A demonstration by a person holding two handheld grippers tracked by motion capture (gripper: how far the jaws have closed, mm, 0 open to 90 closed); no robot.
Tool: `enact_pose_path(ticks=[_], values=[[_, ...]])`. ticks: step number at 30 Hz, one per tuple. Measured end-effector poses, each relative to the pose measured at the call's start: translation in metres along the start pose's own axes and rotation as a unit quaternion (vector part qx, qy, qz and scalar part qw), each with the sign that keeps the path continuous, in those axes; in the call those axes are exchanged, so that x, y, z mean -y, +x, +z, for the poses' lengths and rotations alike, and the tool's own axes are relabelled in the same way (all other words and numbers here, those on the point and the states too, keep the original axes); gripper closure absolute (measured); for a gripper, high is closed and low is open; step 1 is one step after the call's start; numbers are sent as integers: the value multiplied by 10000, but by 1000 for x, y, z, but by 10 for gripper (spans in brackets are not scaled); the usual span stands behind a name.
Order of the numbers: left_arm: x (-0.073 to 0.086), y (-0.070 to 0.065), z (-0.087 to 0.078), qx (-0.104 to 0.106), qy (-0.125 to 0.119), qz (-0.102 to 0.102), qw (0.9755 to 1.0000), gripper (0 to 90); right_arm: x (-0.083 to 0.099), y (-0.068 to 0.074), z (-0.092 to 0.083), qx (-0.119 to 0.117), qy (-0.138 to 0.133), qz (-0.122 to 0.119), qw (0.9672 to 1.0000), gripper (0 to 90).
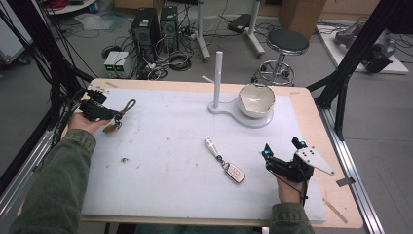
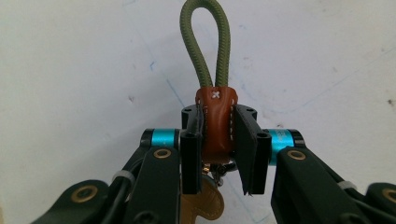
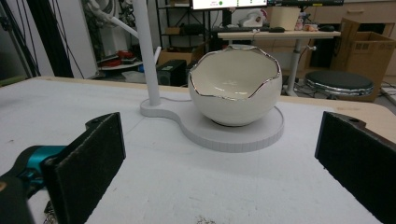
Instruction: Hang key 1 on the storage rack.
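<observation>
Your left claw (image 2: 218, 154) pinches the leather keychain (image 2: 215, 126); right claw (image 3: 224, 172) spread, idle; next, likely carry it to the stand (image 1: 218, 78).

- Honestly, nothing readable turned up anywhere.
- The car key fob (image 1: 234, 172) at about 5 o'clock on the table had some button markings, but they were way too small and blurry to make out.
- The monitor (image 3: 229, 3) at 12 o'clock in the right gripper view showed a bright screen with a few tiny coloured dots, no legible text.
- The cardboard box (image 3: 364, 45) at around 2 o'clock in that same view had no print I could read.
- The leather tab (image 2: 215, 122) of the keychain in the left gripper view only had a small white cross stitch, not a letter or logo.
</observation>
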State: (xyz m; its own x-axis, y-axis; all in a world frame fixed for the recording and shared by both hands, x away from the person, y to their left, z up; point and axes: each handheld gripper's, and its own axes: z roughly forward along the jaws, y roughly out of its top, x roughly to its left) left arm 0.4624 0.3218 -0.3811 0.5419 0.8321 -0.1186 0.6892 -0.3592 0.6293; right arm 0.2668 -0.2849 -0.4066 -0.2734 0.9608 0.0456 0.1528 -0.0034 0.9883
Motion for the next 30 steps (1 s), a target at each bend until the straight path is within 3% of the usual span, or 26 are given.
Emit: enact_pose_path(ticks=[16, 25, 30], values=[[-8, -14, -21, 399, -197, -216, 9988, 729, -1, -2, -2, -1, -27, 92, 10000, 5], [-17, -32, -33, 425, -242, 12, 9988, 726, -1, -2, -1, -47, -44, 121, 9999, 5], [-20, -38, -38, 619, -436, -75, 9971, 726, -1, -3, -1, -58, -50, 134, 9999, 5]])
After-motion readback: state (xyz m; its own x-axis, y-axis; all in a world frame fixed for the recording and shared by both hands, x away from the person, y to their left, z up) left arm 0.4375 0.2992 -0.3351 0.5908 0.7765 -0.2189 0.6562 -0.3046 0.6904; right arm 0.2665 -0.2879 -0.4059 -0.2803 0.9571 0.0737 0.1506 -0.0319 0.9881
